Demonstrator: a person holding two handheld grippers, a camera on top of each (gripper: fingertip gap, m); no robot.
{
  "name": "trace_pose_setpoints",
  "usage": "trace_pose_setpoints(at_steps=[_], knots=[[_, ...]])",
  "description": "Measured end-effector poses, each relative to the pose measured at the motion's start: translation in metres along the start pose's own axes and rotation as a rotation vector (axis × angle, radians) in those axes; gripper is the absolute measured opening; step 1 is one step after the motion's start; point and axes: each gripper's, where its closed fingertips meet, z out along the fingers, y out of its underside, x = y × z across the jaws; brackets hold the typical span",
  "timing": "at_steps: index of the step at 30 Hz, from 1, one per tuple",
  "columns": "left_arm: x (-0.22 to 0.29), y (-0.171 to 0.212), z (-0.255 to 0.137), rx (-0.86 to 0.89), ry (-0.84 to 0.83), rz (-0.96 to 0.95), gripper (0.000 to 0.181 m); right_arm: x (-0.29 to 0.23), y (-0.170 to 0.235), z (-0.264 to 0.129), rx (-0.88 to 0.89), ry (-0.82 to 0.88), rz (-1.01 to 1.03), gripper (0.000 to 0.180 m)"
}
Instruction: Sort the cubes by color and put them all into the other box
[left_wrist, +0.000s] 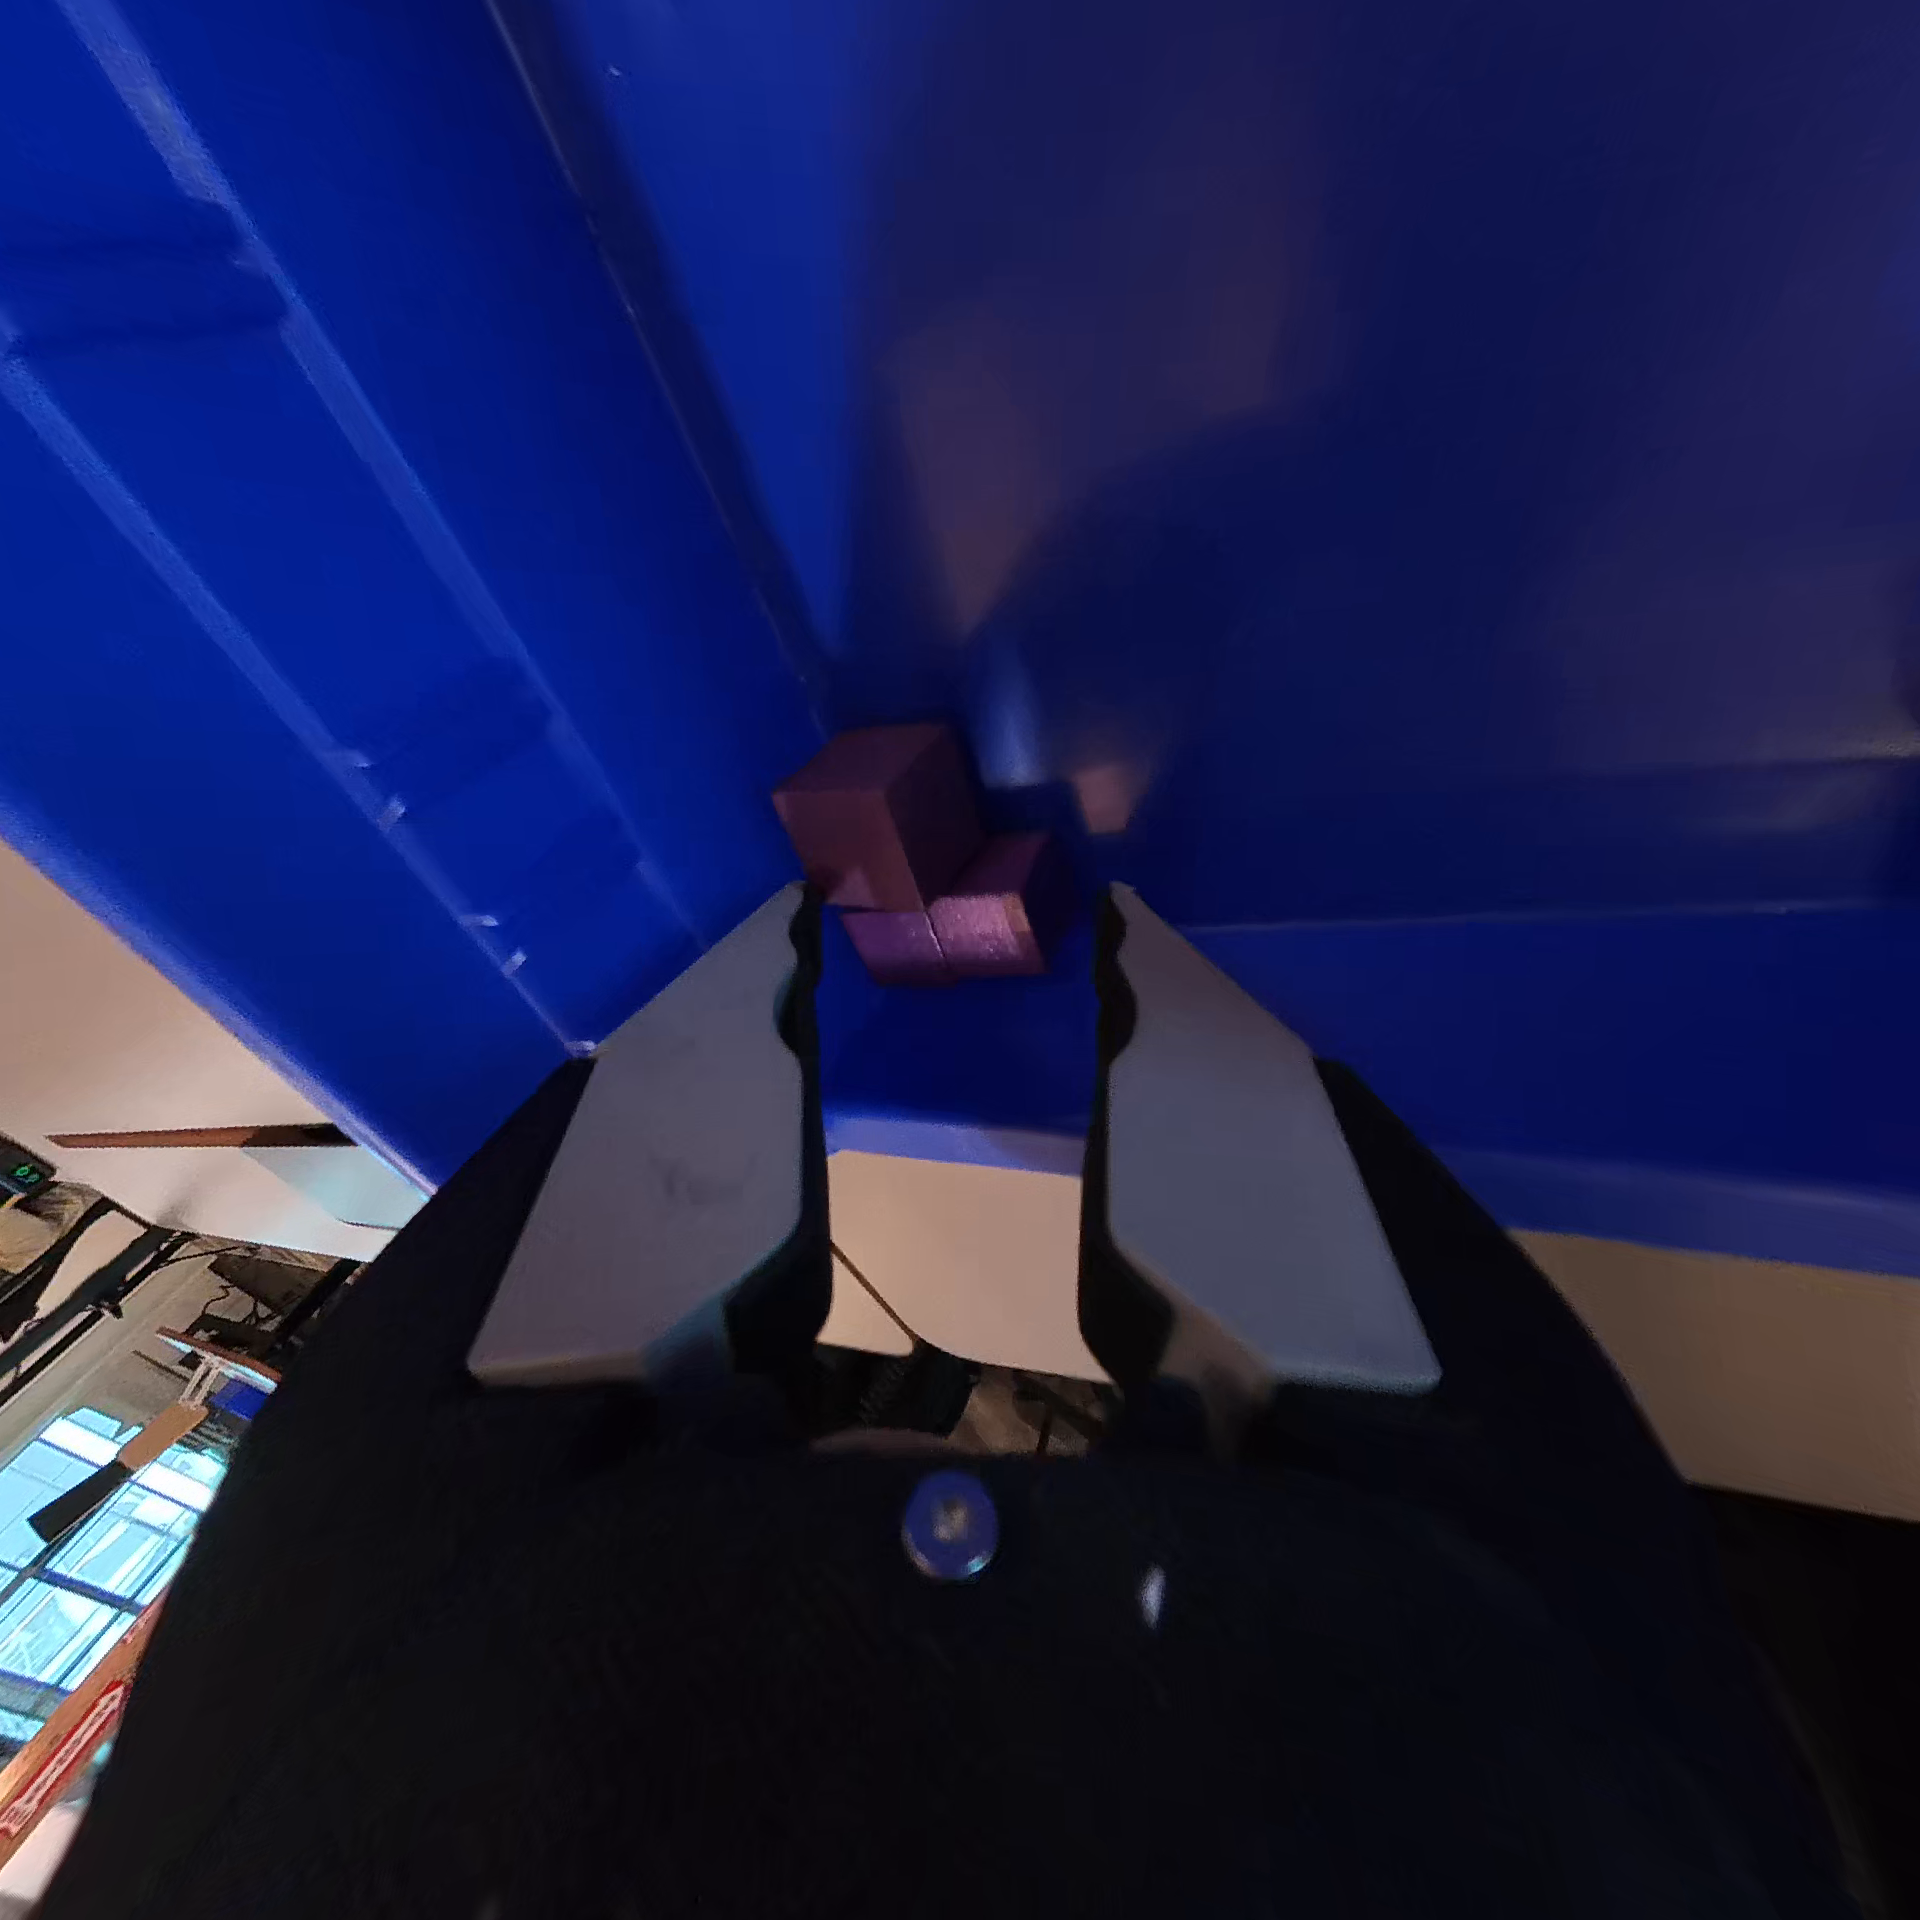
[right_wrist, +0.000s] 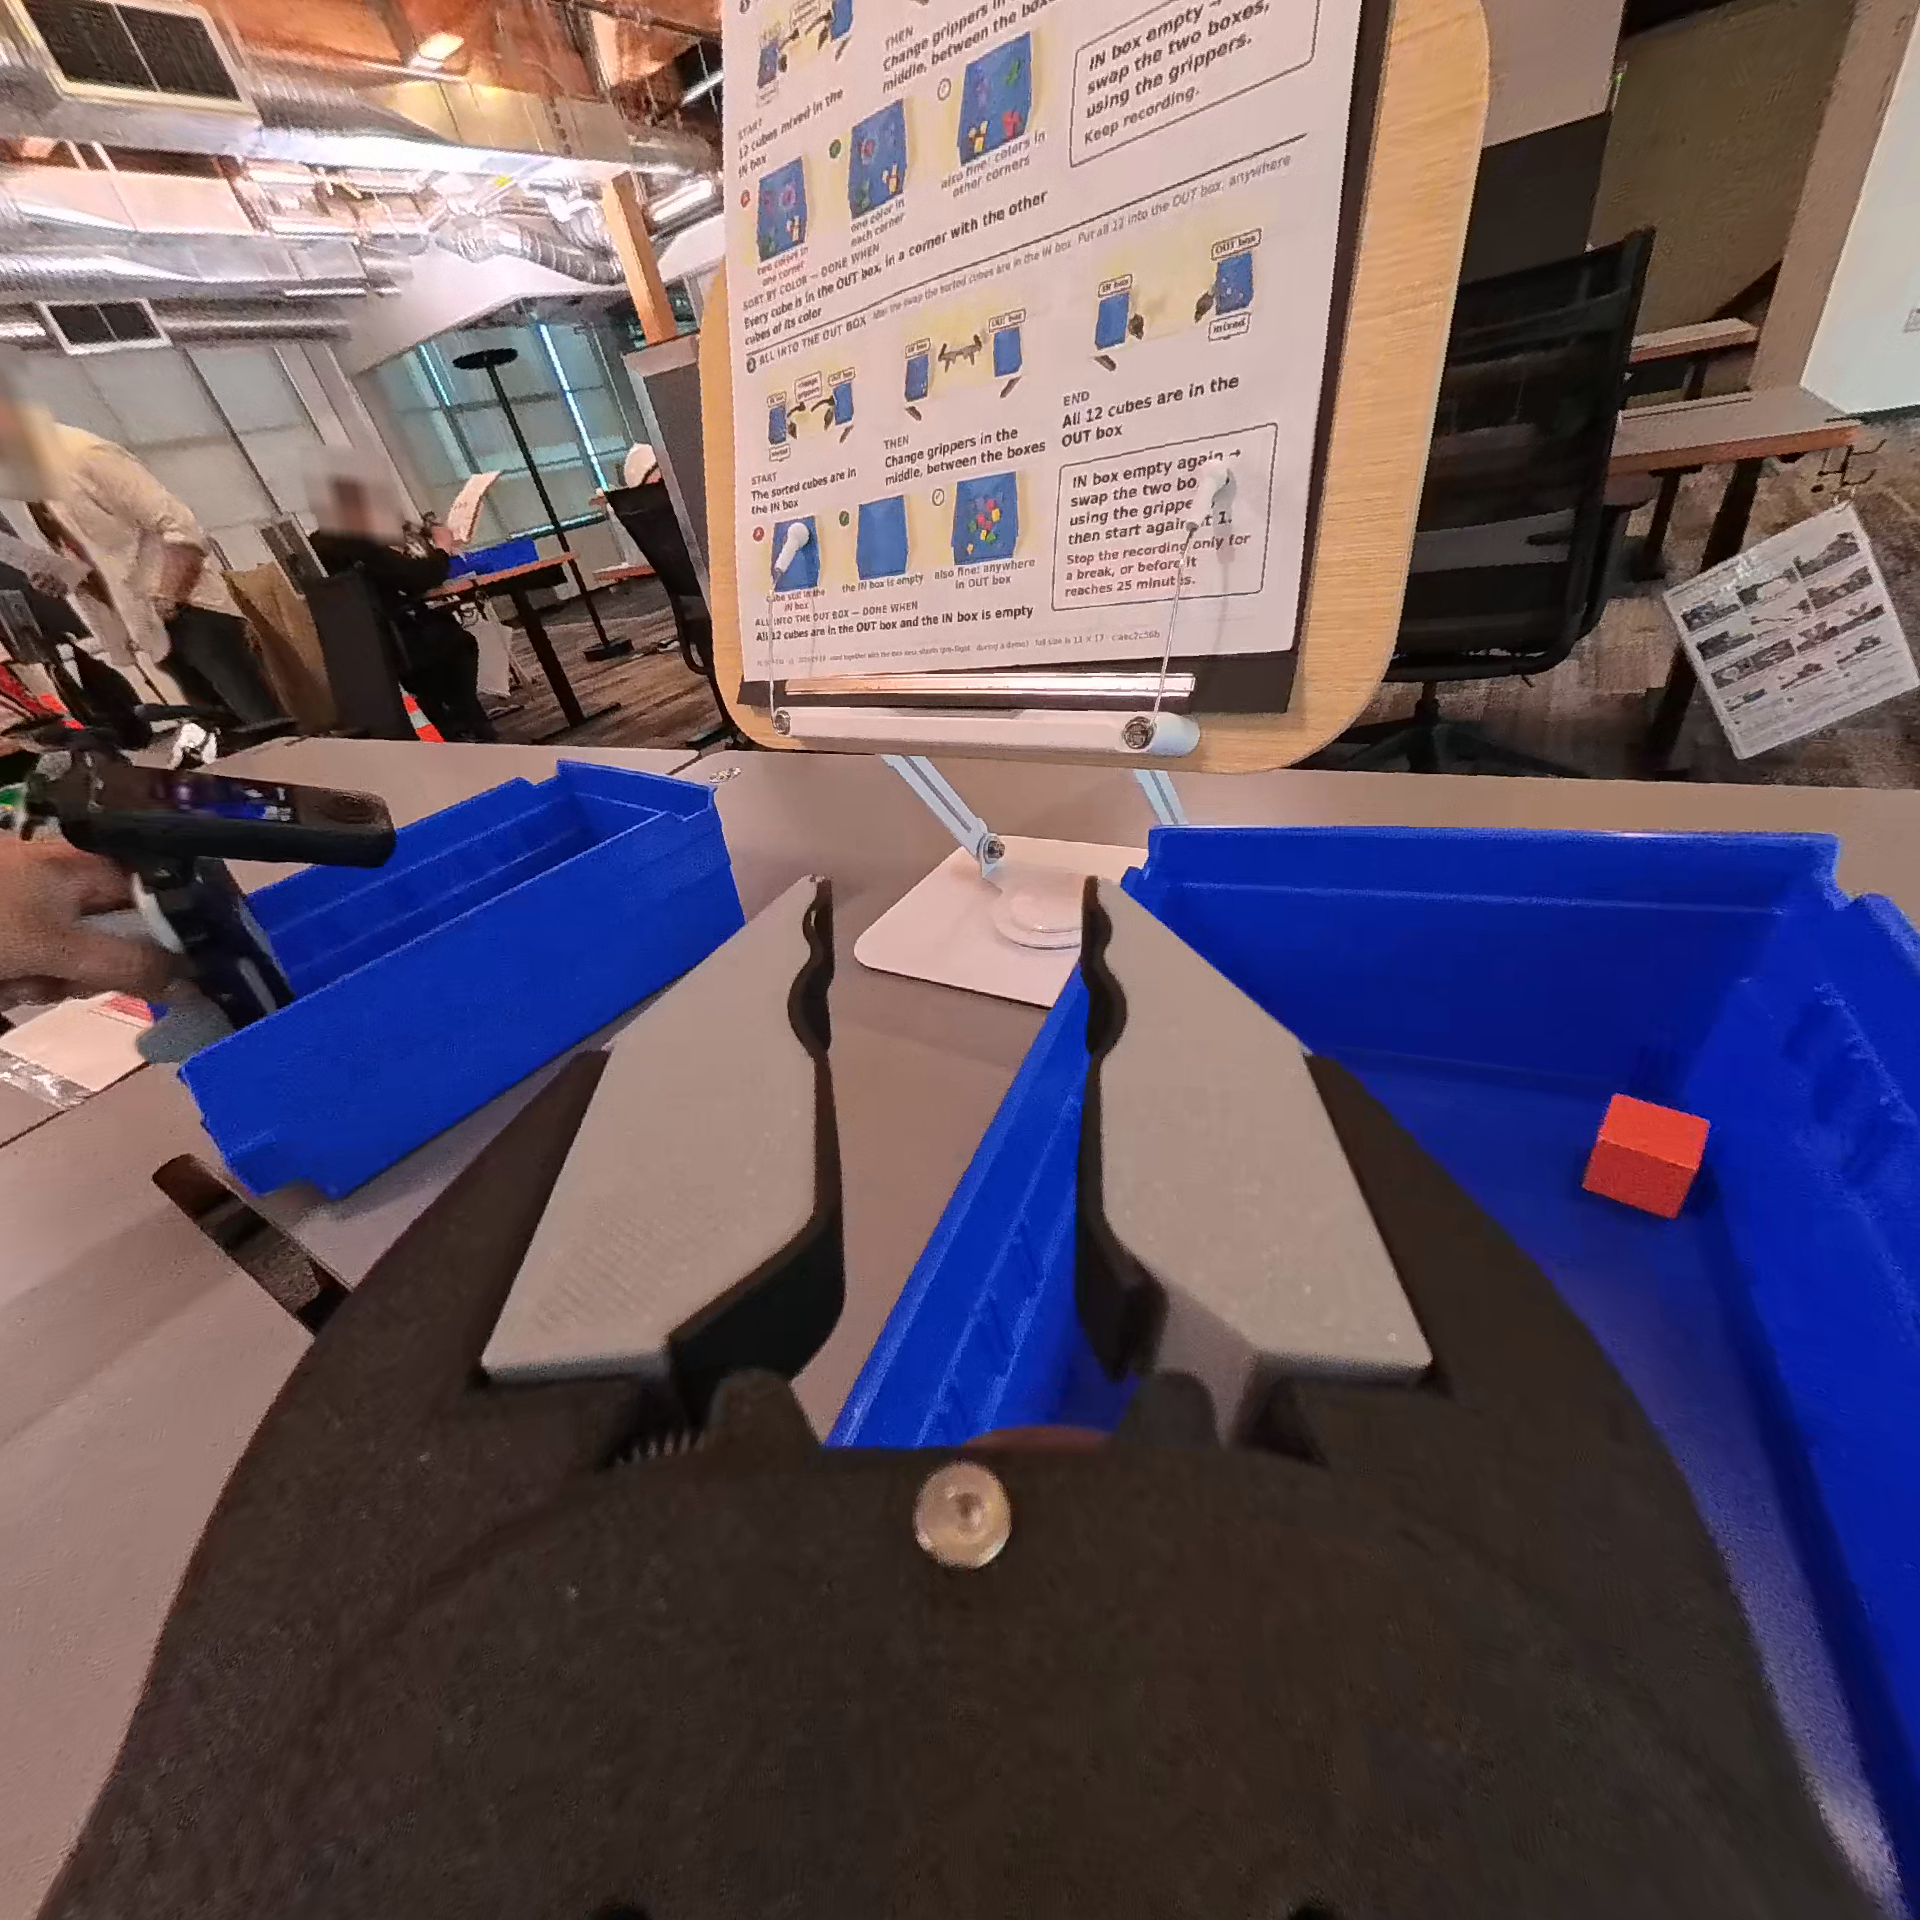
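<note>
Purple cubes (left_wrist: 940, 883) huddle in the far corner of the left box (left_wrist: 416, 520), left gripper (left_wrist: 956, 904) fingers apart just before them; right gripper (right_wrist: 951, 904) fingers apart, red cube (right_wrist: 1647, 1153) in the right box (right_wrist: 1455, 935).

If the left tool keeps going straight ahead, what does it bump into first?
Probably the purple cubes huddled in the corner of the blue box. The open left tool points right at them, though the blur hides the exact depth.

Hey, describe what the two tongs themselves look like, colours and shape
Both match. The left tongs and the right tongs each have a rough black body, a silver screw in the middle, and two flat grey fingers that taper forward, with wavy black inner pads.
</note>
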Motion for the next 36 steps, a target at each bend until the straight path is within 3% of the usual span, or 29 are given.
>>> trace_pose_setpoints(at_steps=[3,4,5,6,8,12,17,23,26,29,31,33,36], knots=[[-0.003,-0.017,0.002,0.092,0.009,-0.022,0.045,-0.003,0.0,0.0,0.006,-0.003,-0.011,0.045],[0.018,-0.021,0.0,0.127,0.157,-0.03,0.007,-0.003,0.003,0.0,0.007,-0.003,-0.011,0.045],[0.043,-0.028,-0.008,0.171,0.338,-0.038,0.0,-0.003,0.003,0.0,0.003,-0.004,-0.011,0.045],[0.053,-0.032,-0.014,0.203,0.423,-0.068,0.012,-0.004,0.003,0.0,-0.001,-0.005,-0.014,0.045],[0.035,-0.03,-0.007,0.178,0.3,-0.096,0.052,-0.004,0.003,0.001,-0.01,-0.007,-0.015,0.045],[0.037,-0.036,-0.014,0.23,0.31,-0.056,0.052,-0.006,0.003,-0.001,-0.005,-0.012,-0.019,0.044],[0.031,-0.074,-0.039,0.455,0.255,0.007,0.05,-0.005,0.005,0.002,-0.011,-0.015,-0.009,0.044],[0.021,-0.096,-0.023,0.486,0.248,-0.062,0.05,-0.003,0.009,0.004,-0.025,-0.011,-0.01,0.044],[0.033,-0.104,-0.021,0.52,0.35,-0.082,0.026,-0.002,0.01,0.004,-0.029,-0.008,-0.005,0.044],[0.03,-0.101,-0.021,0.516,0.329,-0.065,0.026,-0.004,0.01,0.005,-0.029,-0.026,0.013,0.044],[0.027,-0.101,-0.038,0.592,0.321,-0.042,0.026,-0.011,0.009,0.004,-0.024,-0.064,0.015,0.043],[0.034,-0.104,-0.081,0.78,0.335,0.031,0.026,-0.027,0.006,0.002,-0.016,-0.151,0.025,0.043],[0.082,-0.089,-0.162,1.089,0.336,0.343,0.026,-0.077,0.007,0.001,-0.043,-0.409,0.056,0.043]])
